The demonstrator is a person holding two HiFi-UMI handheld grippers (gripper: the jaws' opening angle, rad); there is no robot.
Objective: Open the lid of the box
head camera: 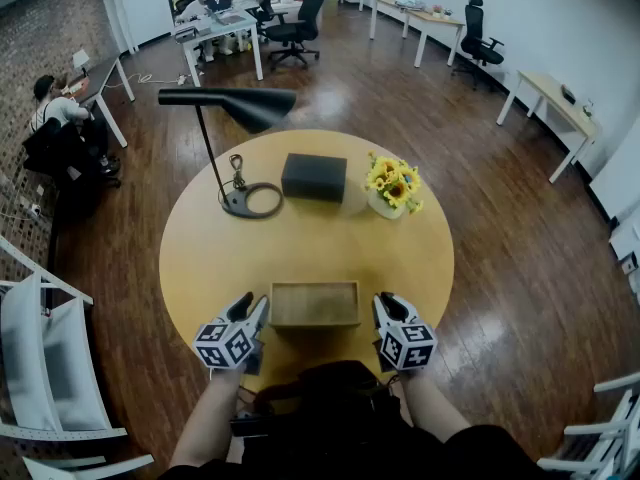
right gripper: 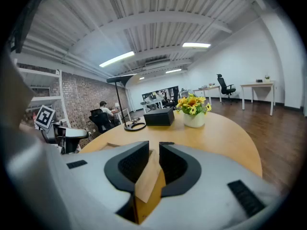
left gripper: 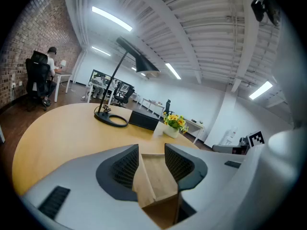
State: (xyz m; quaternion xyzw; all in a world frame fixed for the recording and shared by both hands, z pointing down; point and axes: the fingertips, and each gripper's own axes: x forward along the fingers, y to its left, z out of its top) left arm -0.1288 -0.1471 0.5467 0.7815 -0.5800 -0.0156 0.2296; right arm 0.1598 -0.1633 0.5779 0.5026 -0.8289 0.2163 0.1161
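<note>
A shallow wooden box lies on the round yellow table near its front edge, lid down. My left gripper is at the box's left end, and the wood fills the gap between its ribbed black pads. My right gripper is at the right end. There a corner of the box sits wedged between its pads. Both grippers are shut on the box, which rests level on the table.
Beyond the box stand a black desk lamp, a dark closed case and a vase of yellow flowers. White chairs stand at the left, off the table. People sit at desks far back.
</note>
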